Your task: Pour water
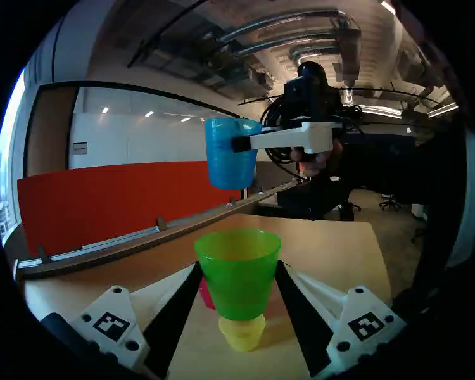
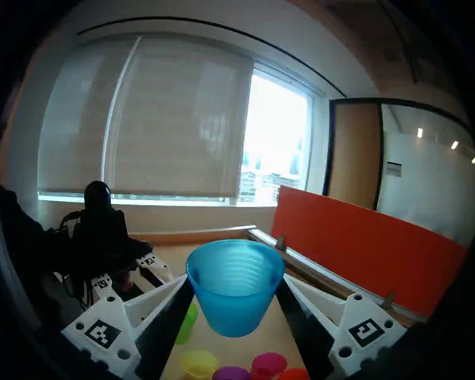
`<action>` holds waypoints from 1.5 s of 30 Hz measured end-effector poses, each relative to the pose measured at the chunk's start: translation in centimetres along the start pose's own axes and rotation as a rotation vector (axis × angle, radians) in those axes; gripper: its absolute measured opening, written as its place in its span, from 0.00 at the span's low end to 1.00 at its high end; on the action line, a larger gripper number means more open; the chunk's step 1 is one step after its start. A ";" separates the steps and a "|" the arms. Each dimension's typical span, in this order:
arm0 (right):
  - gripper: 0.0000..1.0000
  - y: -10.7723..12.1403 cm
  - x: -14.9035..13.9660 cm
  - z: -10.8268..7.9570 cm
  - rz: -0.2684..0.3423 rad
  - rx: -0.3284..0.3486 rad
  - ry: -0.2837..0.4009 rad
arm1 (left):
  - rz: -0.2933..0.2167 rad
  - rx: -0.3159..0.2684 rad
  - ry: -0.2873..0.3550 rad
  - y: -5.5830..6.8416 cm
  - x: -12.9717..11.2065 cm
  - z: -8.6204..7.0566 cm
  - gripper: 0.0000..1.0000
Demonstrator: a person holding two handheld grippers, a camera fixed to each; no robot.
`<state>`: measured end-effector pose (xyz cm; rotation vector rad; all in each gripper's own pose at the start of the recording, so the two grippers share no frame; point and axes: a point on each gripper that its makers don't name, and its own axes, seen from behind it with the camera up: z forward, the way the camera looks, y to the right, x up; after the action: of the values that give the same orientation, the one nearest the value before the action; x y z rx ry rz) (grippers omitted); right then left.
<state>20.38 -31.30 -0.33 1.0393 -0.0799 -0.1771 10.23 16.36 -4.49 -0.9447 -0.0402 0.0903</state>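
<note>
Blue cup (image 2: pixel 235 297): one, squeezed upright between both fingers of right gripper (image 2: pixel 235 282), held high over wooden table (image 1: pixel 339 247). Green cup (image 1: pixel 237 278): one, squeezed upright in left gripper (image 1: pixel 237 266), lower down. Four little ones on table: yellow cup (image 2: pixel 198 364), purple cup (image 2: pixel 231 373), pink cup (image 2: pixel 268 364), orange cup (image 2: pixel 294 374).

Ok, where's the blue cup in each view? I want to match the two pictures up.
Left gripper view: the blue cup is upper centre, held in the air by the right tool, higher in the picture than the green cup.
Right gripper view: the blue cup is low centre, gripped by that same tool.
Shared landmark: the red partition, on the left in the left gripper view and on the right in the right gripper view.
</note>
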 end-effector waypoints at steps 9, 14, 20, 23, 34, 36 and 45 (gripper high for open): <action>0.89 -0.3 -2.5 -1.0 -0.009 0.013 -0.036 | -0.001 0.017 -0.038 -0.5 -1.0 -0.3 0.83; 0.88 -0.2 -3.8 -1.4 -0.031 0.011 -0.055 | -0.003 0.029 -0.072 -0.9 -1.9 -0.3 0.82; 0.89 -0.2 -5.7 -2.1 -0.040 0.018 -0.084 | -0.002 0.032 -0.102 -1.2 -2.8 -0.3 0.82; 0.89 -0.2 -6.7 -2.4 -0.043 0.019 -0.100 | 0.002 0.034 -0.117 -1.3 -3.2 -0.4 0.82; 0.89 0.1 -10.0 -3.4 -0.057 0.030 -0.159 | 0.009 0.038 -0.187 -1.7 -5.3 -0.4 0.82; 0.89 0.0 -10.7 -3.5 -0.062 0.035 -0.174 | 0.009 0.035 -0.201 -1.7 -5.7 -0.4 0.82; 0.89 -0.1 -13.6 -4.0 -0.064 0.058 -0.228 | 0.010 0.024 -0.261 -1.6 -7.7 -0.3 0.82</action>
<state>7.61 -25.43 -2.25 1.0769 -0.2596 -0.3523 2.65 14.50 -3.31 -0.9048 -0.2747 0.2225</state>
